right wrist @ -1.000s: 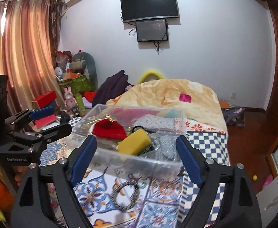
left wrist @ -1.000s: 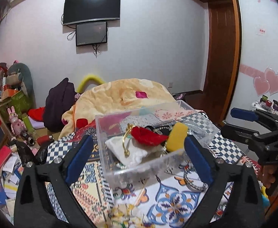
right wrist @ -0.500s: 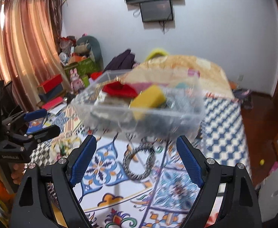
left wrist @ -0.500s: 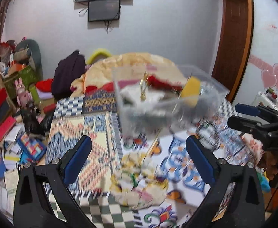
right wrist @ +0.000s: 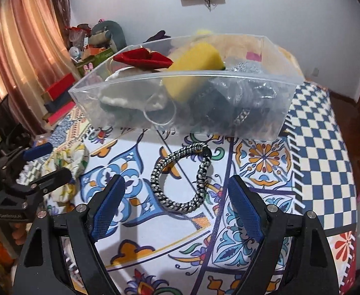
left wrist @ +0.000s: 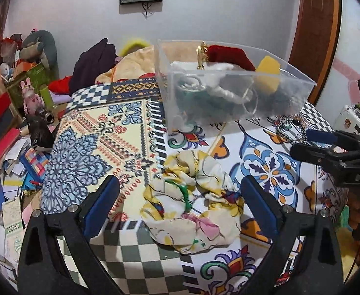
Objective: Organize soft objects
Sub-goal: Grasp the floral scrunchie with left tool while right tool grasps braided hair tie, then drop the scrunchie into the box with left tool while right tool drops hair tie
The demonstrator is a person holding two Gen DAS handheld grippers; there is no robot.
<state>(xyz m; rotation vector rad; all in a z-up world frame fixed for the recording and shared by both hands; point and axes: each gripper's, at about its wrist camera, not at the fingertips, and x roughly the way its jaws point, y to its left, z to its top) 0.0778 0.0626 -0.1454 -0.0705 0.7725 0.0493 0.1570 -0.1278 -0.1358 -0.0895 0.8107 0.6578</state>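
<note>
A crumpled floral scrunchie (left wrist: 192, 201) lies on the patterned cloth, between the open fingers of my left gripper (left wrist: 180, 196), which hovers just above it and holds nothing. It also shows in the right wrist view (right wrist: 68, 164). A black-and-white braided hair tie (right wrist: 182, 177) lies on the cloth in front of my right gripper (right wrist: 175, 199), which is open and empty. It also shows in the left wrist view (left wrist: 289, 130). A clear plastic bin (left wrist: 229, 86) (right wrist: 185, 103) behind both holds a red pouch (right wrist: 143, 59), a yellow sponge (right wrist: 192, 71) and dark ties.
The patterned cloth (left wrist: 101, 142) covers a raised surface. To its left lie scattered books and papers (left wrist: 10, 172) and toys (left wrist: 30, 95). A beige blanket (left wrist: 130, 66) is behind the bin. Curtains (right wrist: 20, 49) hang at the left.
Both grippers have tilted down and drawn back from the bin. The scrunchie and the braided tie have come into view between the fingers. The bin now sits farther off and higher in both views.
</note>
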